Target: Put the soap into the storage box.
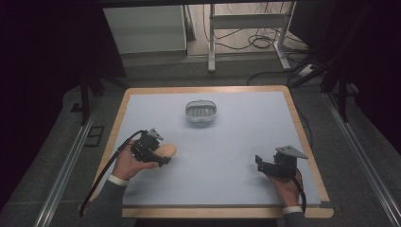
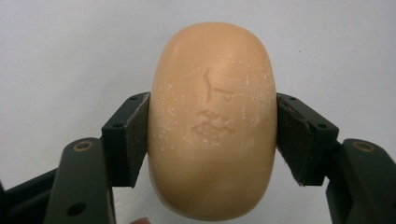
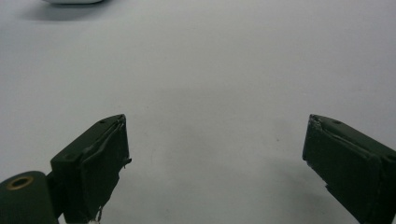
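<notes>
Left gripper view reveals a faint, perhaps lettered stamp on the clamped soap [image 2: 212, 126].

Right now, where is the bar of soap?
The soap sits clamped in the left claw at the table's left side, well short of the soap dish.

The worktop [image 1: 227, 161] is a flat board with a pale blue-grey top and a light wooden edge all round; a small white soap dish [image 1: 201, 112] with a ribbed inside sits on it; well away from the dish, toward the person and off to the left, a tan oval bar of soap [image 1: 168, 151] is low at the worktop; the gripper's fingers [image 2: 133, 135] press its sides.
</notes>
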Action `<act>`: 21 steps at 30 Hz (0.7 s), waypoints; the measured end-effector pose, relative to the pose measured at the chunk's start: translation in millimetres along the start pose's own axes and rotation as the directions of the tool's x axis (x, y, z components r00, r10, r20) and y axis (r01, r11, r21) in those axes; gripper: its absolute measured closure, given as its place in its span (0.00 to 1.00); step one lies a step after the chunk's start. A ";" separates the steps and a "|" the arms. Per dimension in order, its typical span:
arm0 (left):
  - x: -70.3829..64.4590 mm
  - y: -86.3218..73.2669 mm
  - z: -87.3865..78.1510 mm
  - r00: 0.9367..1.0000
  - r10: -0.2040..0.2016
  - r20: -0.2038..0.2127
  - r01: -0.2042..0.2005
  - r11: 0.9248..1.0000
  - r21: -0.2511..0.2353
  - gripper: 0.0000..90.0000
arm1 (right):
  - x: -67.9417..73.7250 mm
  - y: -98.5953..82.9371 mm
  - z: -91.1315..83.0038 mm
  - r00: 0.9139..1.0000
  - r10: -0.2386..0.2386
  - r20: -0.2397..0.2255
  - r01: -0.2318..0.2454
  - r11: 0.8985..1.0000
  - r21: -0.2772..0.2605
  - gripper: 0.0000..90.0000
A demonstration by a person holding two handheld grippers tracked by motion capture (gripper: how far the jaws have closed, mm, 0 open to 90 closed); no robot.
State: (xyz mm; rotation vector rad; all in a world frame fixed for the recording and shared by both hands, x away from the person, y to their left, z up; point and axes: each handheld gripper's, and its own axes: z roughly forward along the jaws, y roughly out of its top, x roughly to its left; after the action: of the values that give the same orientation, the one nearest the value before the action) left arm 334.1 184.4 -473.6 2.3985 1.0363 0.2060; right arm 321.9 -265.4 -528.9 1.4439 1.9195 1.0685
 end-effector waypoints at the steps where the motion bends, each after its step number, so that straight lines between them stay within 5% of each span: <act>1: -0.2 0.8 0.1 1.000 -0.001 0.001 0.001 1.000 -0.001 0.36 | 0.0 0.0 0.0 1.000 0.000 0.000 0.000 1.000 0.000 0.08; 21: -1.2 14.9 1.8 1.000 0.011 0.005 -0.011 1.000 -0.008 0.36 | 0.0 0.1 0.1 1.000 -0.002 0.000 0.002 1.000 0.003 0.08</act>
State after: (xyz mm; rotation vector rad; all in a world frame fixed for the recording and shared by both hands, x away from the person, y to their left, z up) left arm 343.3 174.3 -467.4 2.3965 1.0182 0.2075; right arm 322.1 -265.4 -528.9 1.4434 1.9228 1.0659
